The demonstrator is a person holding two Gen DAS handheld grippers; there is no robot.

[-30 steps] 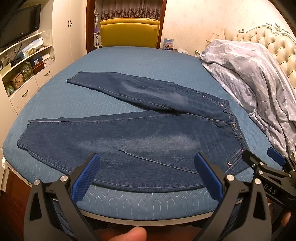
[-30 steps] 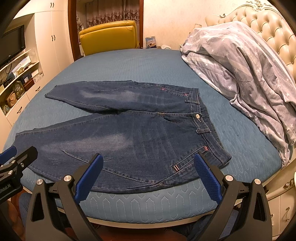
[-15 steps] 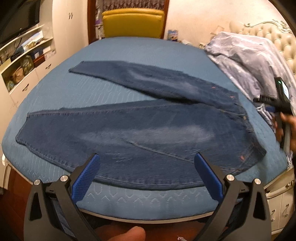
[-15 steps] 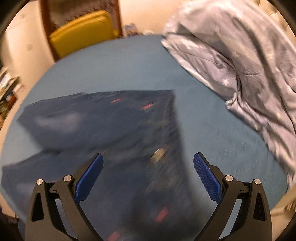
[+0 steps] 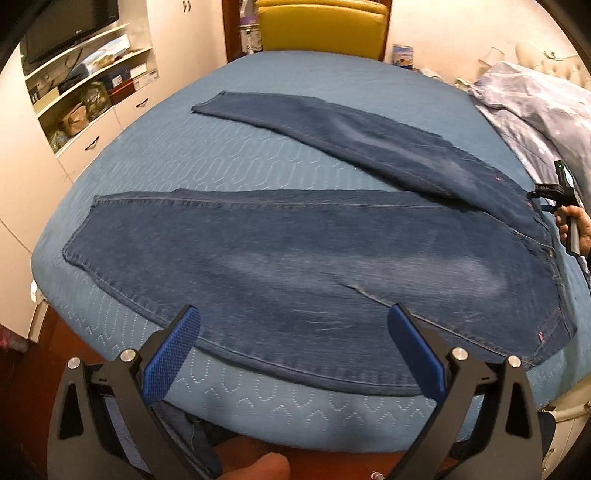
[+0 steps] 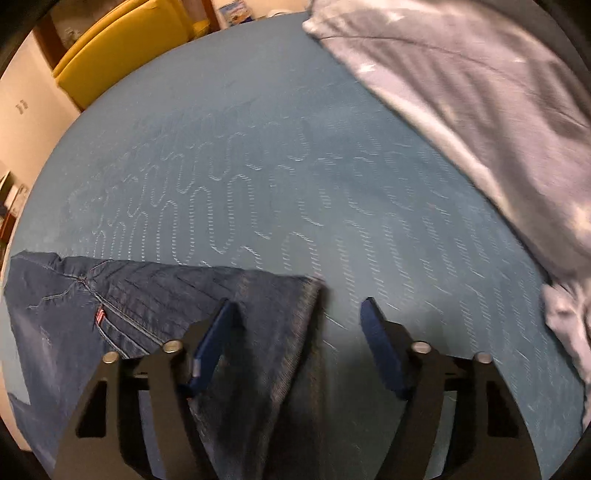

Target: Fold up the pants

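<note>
Dark blue jeans [image 5: 295,251] lie flat on the blue bed [image 5: 229,166], legs spread toward the left, waistband at the right. My left gripper [image 5: 291,339] is open and empty, above the near edge of the near leg. My right gripper [image 6: 299,332] is open, low over the far corner of the waistband [image 6: 273,295]; the corner lies between its jaws, nearer the left finger [image 6: 218,332]. In the left wrist view the right gripper's body [image 5: 565,199] shows at the far right, held by a hand.
A grey star-print duvet [image 6: 461,92] is heaped on the bed's right side. A yellow chair [image 5: 321,26] stands beyond the far end. White shelves and drawers [image 5: 85,96] line the left wall. The bed's near edge [image 5: 295,417] drops to the floor.
My right gripper has swung from the near bed edge out over the bed to the far waistband corner and dropped low. My left gripper has risen slightly and tilted down.
</note>
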